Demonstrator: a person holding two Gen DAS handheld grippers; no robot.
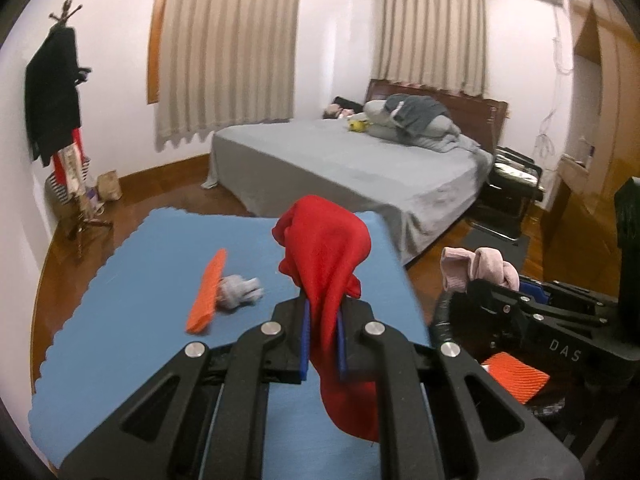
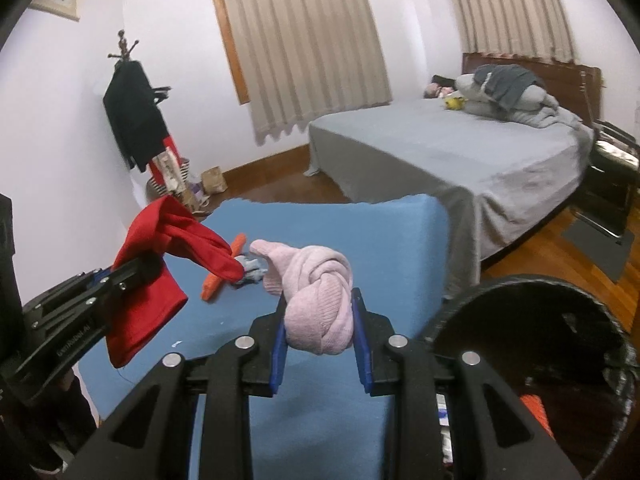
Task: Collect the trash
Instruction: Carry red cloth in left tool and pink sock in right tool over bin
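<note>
Left wrist view shows the left claw [image 1: 322,336] clamped on a red cloth [image 1: 328,256] above the blue surface [image 1: 120,320], while the right claw [image 2: 320,336] grips a knotted pink cloth [image 2: 316,300] beside a black bin [image 2: 520,292].

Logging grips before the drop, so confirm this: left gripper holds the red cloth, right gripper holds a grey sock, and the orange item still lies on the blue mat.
One thing is wrong: the right gripper holds a pink knotted sock, not grey, as the right wrist view shows. The rest stands: left gripper holds the red cloth, and the orange item lies on the blue mat.
</note>
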